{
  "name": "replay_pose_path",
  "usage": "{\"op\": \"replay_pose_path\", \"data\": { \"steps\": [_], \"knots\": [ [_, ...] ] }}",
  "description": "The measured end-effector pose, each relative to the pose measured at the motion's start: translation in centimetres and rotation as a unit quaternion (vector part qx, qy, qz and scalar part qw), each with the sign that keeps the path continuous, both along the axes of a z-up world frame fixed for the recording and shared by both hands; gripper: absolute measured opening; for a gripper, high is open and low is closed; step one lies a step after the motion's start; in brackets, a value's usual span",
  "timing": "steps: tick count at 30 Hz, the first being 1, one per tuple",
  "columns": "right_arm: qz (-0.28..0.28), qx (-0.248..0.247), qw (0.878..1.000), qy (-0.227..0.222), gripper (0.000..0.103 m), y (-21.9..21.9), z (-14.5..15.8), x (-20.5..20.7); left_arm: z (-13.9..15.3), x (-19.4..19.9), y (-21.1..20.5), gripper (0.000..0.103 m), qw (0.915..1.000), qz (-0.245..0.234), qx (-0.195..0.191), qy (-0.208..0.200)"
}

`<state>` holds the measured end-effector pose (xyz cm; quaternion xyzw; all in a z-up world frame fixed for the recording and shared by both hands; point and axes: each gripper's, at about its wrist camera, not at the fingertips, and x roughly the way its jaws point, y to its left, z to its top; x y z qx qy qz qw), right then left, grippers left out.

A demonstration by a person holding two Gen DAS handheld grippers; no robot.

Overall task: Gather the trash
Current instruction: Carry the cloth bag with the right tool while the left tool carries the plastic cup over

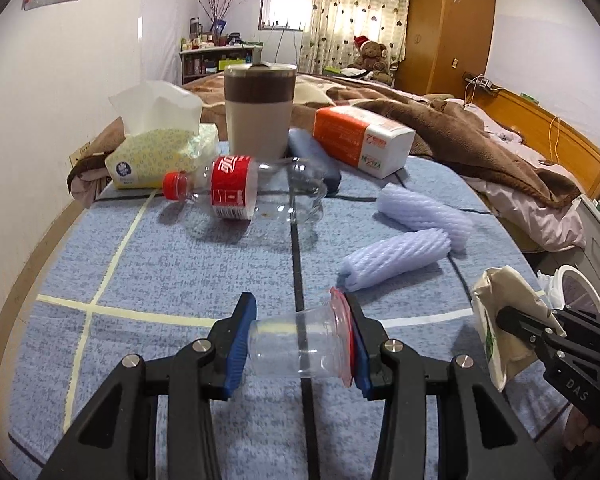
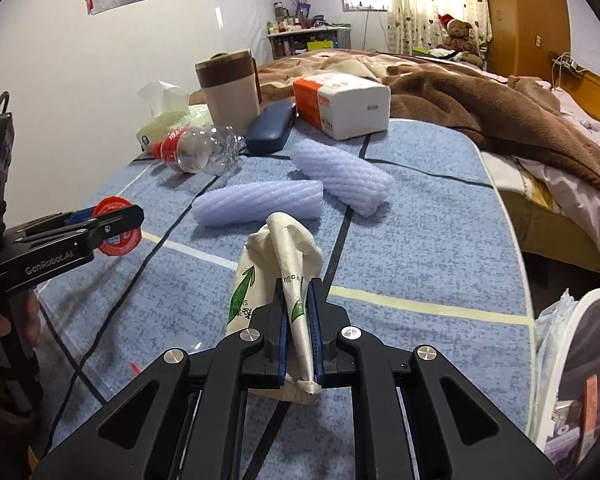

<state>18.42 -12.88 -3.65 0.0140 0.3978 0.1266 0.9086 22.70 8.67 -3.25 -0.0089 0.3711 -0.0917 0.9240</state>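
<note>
The left gripper (image 1: pixel 300 344) clamps a clear plastic cup (image 1: pixel 300 350) sideways, base and red-rimmed mouth against its pads, above the blue blanket (image 1: pixel 160 272); the right gripper (image 2: pixel 298 336) pinches a crumpled paper bag (image 2: pixel 278 264) near the blanket's right edge, beside the white trash bin (image 2: pixel 556 360); an empty cola bottle (image 1: pixel 244 192) and two foam sleeves (image 1: pixel 398 258) lie mid-blanket.

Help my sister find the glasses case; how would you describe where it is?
Start at the tall beige tumbler at the far end of the blue mat. The glasses case lies just right of it, before the orange-and-white tissue pack. It alone is dark navy, smooth and oblong.
</note>
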Motion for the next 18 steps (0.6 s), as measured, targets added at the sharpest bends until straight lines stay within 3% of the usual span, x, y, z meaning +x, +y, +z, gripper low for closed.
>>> {"op": "replay_pose_path", "data": {
  "steps": [18],
  "knots": [
    [-0.038,0.007,0.998,-0.054,0.009,-3.2,3.9,-3.7,4.5,-4.8,-4.0,0.045,0.9977,-0.043,0.002,-0.052]
  ]
}}
